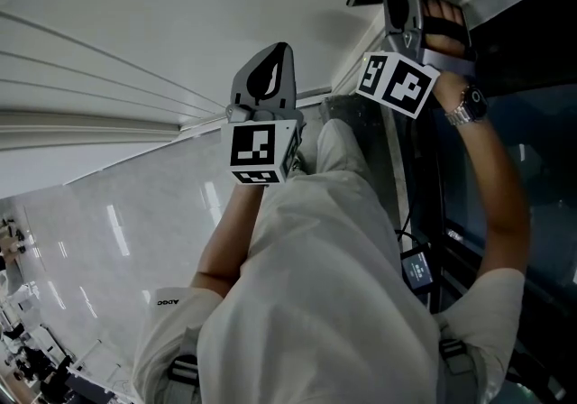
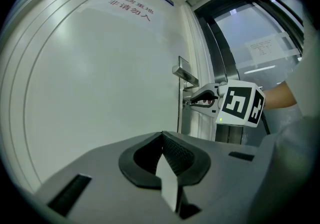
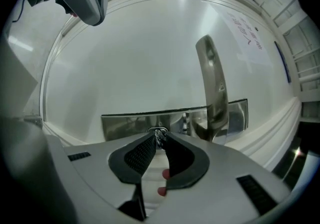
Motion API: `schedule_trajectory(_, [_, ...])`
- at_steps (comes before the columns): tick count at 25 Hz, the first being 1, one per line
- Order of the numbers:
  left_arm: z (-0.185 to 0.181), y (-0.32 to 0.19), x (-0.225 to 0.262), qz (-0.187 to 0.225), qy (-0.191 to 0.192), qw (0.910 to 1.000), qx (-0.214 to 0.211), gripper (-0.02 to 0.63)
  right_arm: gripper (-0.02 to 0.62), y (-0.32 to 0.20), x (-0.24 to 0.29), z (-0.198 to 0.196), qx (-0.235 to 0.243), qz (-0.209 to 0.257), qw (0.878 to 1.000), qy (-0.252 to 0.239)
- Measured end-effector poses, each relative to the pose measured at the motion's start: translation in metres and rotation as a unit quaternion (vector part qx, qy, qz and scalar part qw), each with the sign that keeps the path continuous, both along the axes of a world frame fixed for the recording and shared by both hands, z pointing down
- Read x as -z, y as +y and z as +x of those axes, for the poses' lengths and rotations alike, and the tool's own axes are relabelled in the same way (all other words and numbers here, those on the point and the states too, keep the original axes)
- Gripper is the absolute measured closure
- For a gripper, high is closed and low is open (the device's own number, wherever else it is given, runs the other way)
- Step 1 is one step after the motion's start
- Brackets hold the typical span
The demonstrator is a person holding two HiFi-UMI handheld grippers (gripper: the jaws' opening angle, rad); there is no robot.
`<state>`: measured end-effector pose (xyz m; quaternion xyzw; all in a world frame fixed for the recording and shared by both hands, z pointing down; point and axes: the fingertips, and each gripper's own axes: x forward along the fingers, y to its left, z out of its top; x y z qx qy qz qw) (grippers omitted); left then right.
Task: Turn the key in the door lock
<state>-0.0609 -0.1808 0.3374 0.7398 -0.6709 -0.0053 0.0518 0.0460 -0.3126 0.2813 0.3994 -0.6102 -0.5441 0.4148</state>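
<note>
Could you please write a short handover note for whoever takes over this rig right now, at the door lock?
Right tool: shut on the key, which sits in the metal lock plate near the door handle.
Left tool: shut and empty, facing the white door, well apart from the lock.
Done: the key is reached and gripped.
Left: turn the key in the lock. Whether it has turned at all cannot be told from these views.
</note>
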Motion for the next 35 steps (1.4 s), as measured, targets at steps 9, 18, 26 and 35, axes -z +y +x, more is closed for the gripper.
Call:
schedule_trajectory(9, [-0.001, 0.001, -0.002, -0.001, 0.002, 1.0, 0.001, 0.597, 0.532, 0.0, 0.002, -0.002, 0.001, -0.024, 0.998, -0.051])
schedule_trajectory(18, [0.0, 0.0, -0.001, 0.002, 0.002, 1.0, 0.001, 0.598, 0.534, 0.0, 0.002, 0.0, 0.009, -0.048, 0.995, -0.087])
schedule_trajectory(26, [-0.003, 0.0, 0.002, 0.003, 0.001, 1.0, 0.0, 0.598, 0.584, -0.002, 0.006, 0.003, 0.0, -0.092, 0.981, -0.168])
schedule_trajectory(35, [0.0, -0.002, -0.001, 0.001, 0.002, 1.0, -0.002, 0.598, 0.584, -0.004, 0.01, 0.004, -0.023, -0.206, 0.917, -0.341])
